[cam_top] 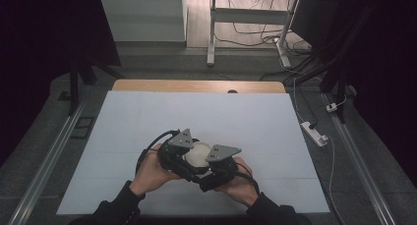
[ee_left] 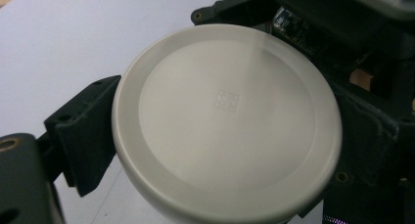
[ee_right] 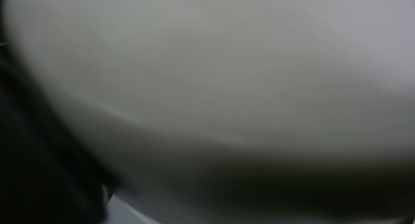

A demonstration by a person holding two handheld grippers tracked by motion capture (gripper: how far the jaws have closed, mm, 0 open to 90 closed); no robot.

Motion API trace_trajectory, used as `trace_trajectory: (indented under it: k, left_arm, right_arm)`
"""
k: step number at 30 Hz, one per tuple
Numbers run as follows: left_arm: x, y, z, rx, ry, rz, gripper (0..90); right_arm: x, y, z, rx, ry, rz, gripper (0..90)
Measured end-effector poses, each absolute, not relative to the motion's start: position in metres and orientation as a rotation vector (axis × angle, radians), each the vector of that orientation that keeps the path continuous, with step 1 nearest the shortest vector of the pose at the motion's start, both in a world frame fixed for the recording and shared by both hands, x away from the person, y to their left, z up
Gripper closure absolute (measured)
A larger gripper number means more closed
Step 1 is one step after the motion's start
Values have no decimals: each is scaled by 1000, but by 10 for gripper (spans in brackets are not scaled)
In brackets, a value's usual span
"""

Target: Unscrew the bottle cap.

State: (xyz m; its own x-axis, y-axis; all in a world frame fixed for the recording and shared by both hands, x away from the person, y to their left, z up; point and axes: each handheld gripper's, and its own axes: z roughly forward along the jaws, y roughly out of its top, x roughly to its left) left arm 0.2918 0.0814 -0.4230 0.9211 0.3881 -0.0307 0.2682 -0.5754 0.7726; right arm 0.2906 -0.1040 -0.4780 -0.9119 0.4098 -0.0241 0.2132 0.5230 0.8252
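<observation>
The round white lid (ee_left: 227,131) sits flat side up between both grippers, low over the white table sheet (cam_top: 147,122) near its front edge. I read the left gripper (cam_top: 179,145) as clamped across the lid's rim, one jaw at each side. The right gripper (cam_top: 219,158) presses close from the opposite side; its blurred view leaves its grip undetermined. Being round, the lid has no long axis; both hands are equally near.

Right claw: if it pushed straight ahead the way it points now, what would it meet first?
Most likely the white round lid, blurred and very close ahead of the right claw; whether they already touch is unclear.
</observation>
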Motion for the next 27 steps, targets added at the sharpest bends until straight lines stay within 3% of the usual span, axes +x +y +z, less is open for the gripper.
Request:
trace_trajectory:
  k: [27]
  left_arm:
    - [284,106,-411,2177,489,232,80]
  right_arm:
    - [305,-121,-477,602,2490,1320,64]
